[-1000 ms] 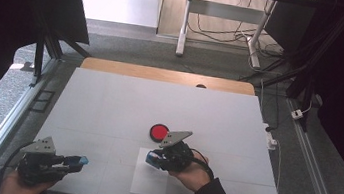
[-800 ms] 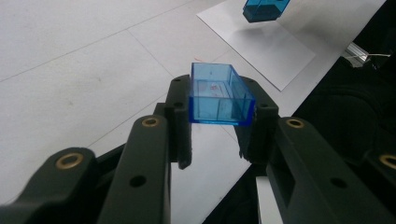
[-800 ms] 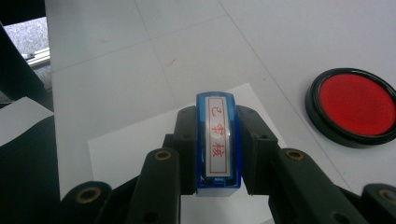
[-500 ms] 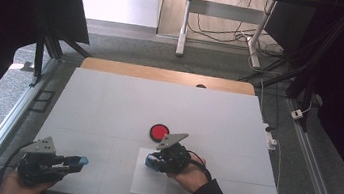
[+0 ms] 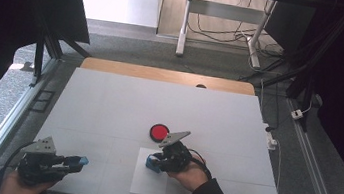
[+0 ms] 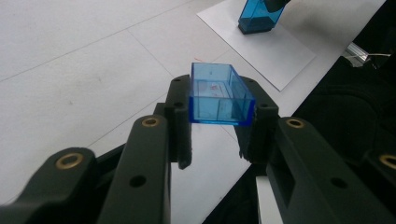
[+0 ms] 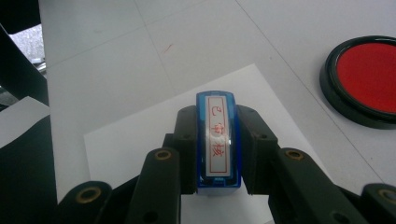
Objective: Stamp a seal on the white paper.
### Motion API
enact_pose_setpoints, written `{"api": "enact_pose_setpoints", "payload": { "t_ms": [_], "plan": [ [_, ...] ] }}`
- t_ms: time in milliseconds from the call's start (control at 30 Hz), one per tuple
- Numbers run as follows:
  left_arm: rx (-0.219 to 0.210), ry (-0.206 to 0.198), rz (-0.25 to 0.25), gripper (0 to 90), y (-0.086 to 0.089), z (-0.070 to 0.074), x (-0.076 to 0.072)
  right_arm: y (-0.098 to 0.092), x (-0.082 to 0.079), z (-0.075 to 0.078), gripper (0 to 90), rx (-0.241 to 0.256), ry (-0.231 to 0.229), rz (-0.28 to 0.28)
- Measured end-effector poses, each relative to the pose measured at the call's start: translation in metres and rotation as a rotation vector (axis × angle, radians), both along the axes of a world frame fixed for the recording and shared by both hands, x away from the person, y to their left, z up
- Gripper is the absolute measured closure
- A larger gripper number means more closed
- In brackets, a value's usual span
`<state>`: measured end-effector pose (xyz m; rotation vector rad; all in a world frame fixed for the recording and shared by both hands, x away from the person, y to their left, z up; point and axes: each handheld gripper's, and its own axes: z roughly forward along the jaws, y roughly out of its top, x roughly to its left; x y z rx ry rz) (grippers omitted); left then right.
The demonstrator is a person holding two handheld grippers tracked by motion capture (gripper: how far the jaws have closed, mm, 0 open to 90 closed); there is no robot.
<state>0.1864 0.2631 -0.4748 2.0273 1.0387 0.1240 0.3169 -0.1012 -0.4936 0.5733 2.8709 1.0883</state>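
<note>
At lower centre of the high view the right gripper point(image 5: 157, 162) is pressing a blue stamp point(image 5: 153, 164) onto white paper point(image 5: 148, 184) below a red ink pad point(image 5: 159, 132), while the left gripper view shows the left gripper point(image 6: 219, 122) pinching the clear blue cap point(image 6: 218, 94) mid-frame, and the right gripper view shows black fingers point(image 7: 186, 140) clamping the stamp's sides.

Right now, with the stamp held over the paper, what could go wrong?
1. The right gripper holds the blue stamp near one corner of the white paper; a slight drift could put part of the print on the table.
2. Nothing pins the paper, so it may slide or lift with the stamp.
3. The left gripper pinches the clear blue cap only by its near end; it could slip out.
</note>
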Motion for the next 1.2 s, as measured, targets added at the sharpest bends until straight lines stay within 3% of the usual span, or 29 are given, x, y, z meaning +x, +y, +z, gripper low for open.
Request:
{"api": "enact_pose_setpoints", "payload": {
  "t_ms": [200, 533, 700, 967, 1100, 1200],
  "plan": [
    [0.002, 0.0, 0.002, 68.2, 0.0, 0.0, 0.0, 0.005, -0.009, 0.001, 71.5, -0.047, -0.084, 0.026],
    [0.003, 0.001, 0.001, 68.2, -0.001, 0.0, 0.0, 0.011, -0.02, 0.002, 71.5, -0.102, -0.162, 0.03],
    [0.006, 0.002, 0.001, 68.2, -0.001, 0.0, 0.001, 0.007, -0.014, 0.001, 71.5, -0.069, -0.118, 0.023],
    [0.004, 0.003, 0.0, 68.2, -0.001, 0.0, 0.001, -0.001, -0.002, -0.002, 71.5, 0.004, -0.01, -0.007],
    [0.003, 0.005, 0.0, 68.2, -0.001, 0.0, 0.001, -0.001, 0.0, -0.003, 71.5, 0.014, 0.006, -0.009],
    [0.003, 0.008, 0.001, 68.2, 0.0, 0.0, 0.002, 0.001, -0.003, -0.002, 71.5, -0.007, -0.024, 0.0]
  ]
}}
